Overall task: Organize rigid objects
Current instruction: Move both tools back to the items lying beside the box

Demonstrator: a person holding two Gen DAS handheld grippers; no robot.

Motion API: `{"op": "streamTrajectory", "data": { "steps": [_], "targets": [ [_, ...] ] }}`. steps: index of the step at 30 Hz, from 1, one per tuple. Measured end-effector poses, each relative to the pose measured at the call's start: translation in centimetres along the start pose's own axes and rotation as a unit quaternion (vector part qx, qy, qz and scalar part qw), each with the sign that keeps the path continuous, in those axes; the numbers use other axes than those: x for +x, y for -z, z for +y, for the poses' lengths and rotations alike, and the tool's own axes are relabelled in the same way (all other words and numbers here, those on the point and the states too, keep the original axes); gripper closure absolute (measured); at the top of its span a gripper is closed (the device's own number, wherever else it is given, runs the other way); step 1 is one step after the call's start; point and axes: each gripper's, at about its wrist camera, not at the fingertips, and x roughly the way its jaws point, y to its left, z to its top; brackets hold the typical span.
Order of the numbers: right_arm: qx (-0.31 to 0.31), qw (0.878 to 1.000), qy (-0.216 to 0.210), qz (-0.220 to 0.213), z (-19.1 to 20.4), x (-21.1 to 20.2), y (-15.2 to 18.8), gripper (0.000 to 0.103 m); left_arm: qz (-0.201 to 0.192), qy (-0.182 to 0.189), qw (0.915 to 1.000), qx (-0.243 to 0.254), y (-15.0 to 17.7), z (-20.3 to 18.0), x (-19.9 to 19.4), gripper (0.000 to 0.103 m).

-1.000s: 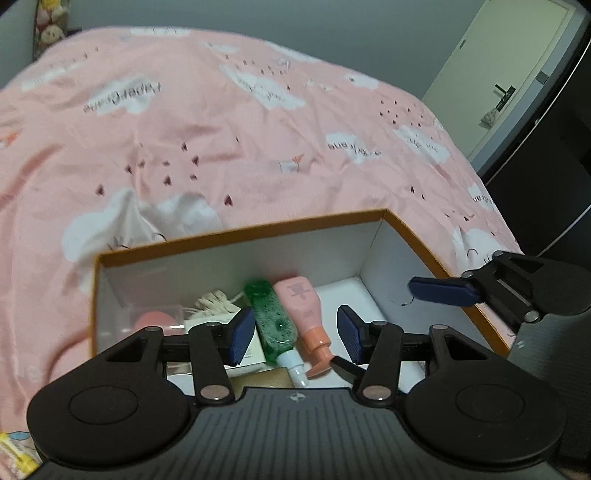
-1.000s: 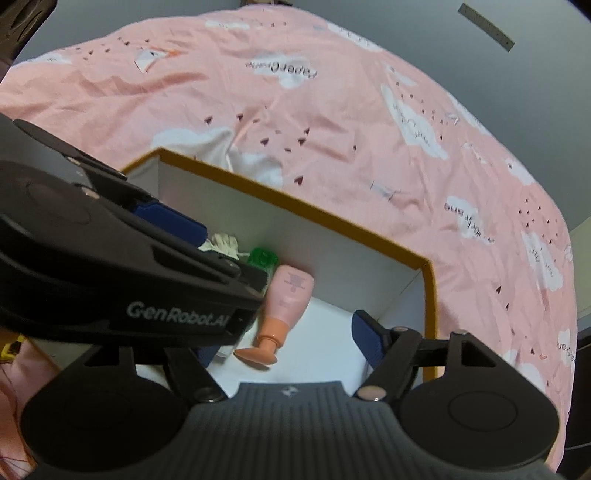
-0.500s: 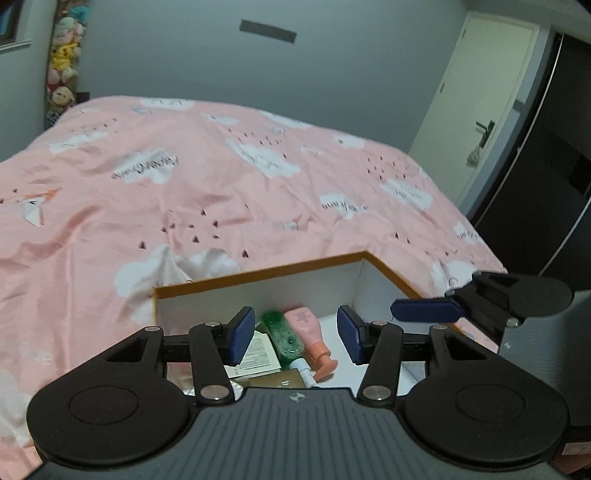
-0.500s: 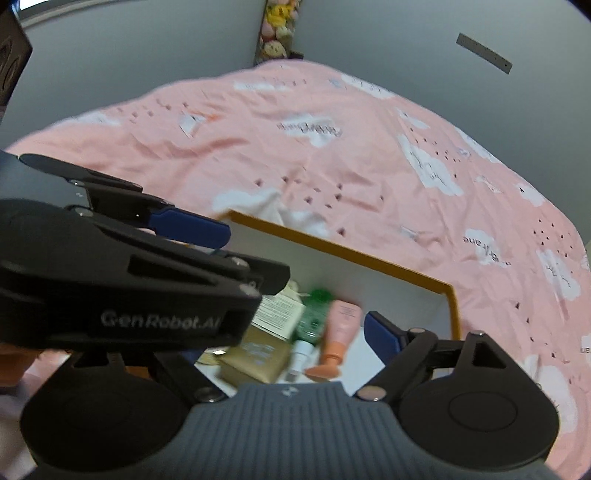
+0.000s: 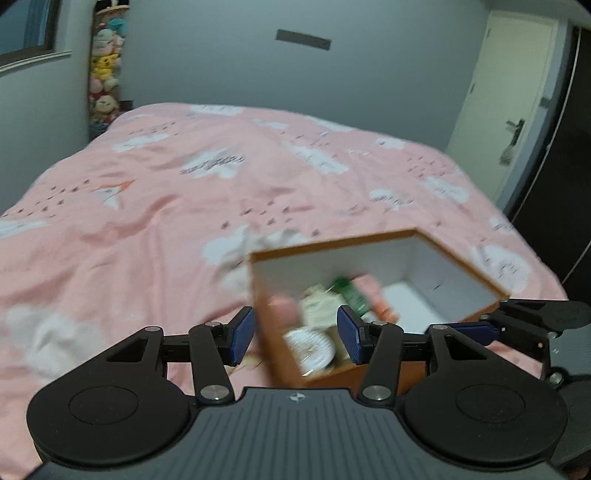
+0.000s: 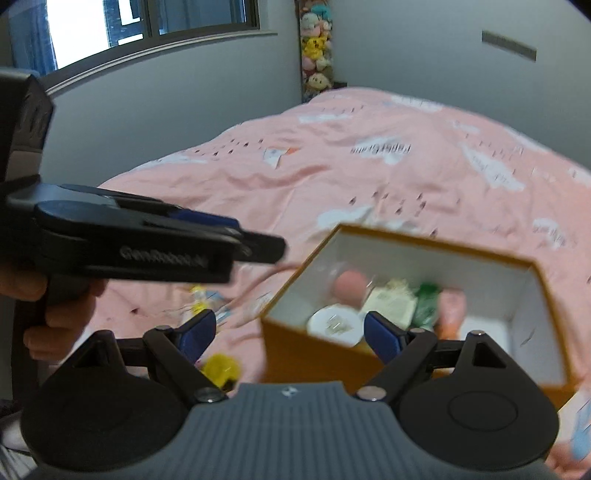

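Compared with a second ago, both cameras sit farther back and higher: the orange box (image 5: 373, 275) then filled the lower middle of each view, and it now lies smaller and lower, with the far wall, the window (image 6: 147, 22) and the door (image 5: 517, 99) in sight. In the left wrist view the box has slid to the right of centre. Both views are blurred by motion.

The box rests on the bed (image 5: 166, 206), on its pink cloud-print cover. Inside, against the white walls, lie a green bottle (image 6: 426, 301), a pink bottle (image 6: 452, 306), a pale carton (image 6: 389, 301), a round pink thing (image 6: 349, 286) and a round white lid (image 6: 336, 325). On the cover left of the box lie a yellow item (image 6: 221, 365) and some small packets (image 6: 201, 295), too blurred to name.

The left gripper (image 5: 295, 334) points down at a slant toward the box's near left corner; its fingers (image 5: 242, 332) stand partly apart with nothing between them, the same gap as before. A hand (image 6: 62, 306) grips its handle in the right wrist view.

The right gripper (image 6: 290, 332) also tilts downward, beside the left one. Its fingers (image 6: 382, 334) stand wide, having just been opening, and hold nothing.
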Motion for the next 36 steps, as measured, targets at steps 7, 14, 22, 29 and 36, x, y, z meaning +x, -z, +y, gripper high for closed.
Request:
{"op": "streamTrajectory", "data": {
  "steps": [7,14,22,29,36],
  "targets": [
    [0.018,0.999,-0.026,0.042,1.3,2.5,2.3,0.015,0.065,-0.012,0.9973,-0.031,3.0,3.9,-0.3,0.044],
    [0.018,0.996,-0.040,0.082,2.2,5.4,3.1,0.014,0.152,0.003,0.9879,-0.032,6.7,6.0,-0.1,0.044],
    [0.032,0.986,-0.071,0.148,3.1,8.1,4.3,0.014,0.209,0.021,0.9773,-0.027,9.3,6.8,-0.5,0.048],
    [0.007,0.975,-0.093,0.200,5.1,9.5,5.9,0.015,0.243,0.048,0.9687,0.005,10.7,6.9,-0.5,0.053],
    [-0.002,0.970,-0.109,0.217,5.3,10.2,5.9,0.016,0.257,0.067,0.9640,-0.020,11.1,7.7,-0.5,0.053]
  ]
}}
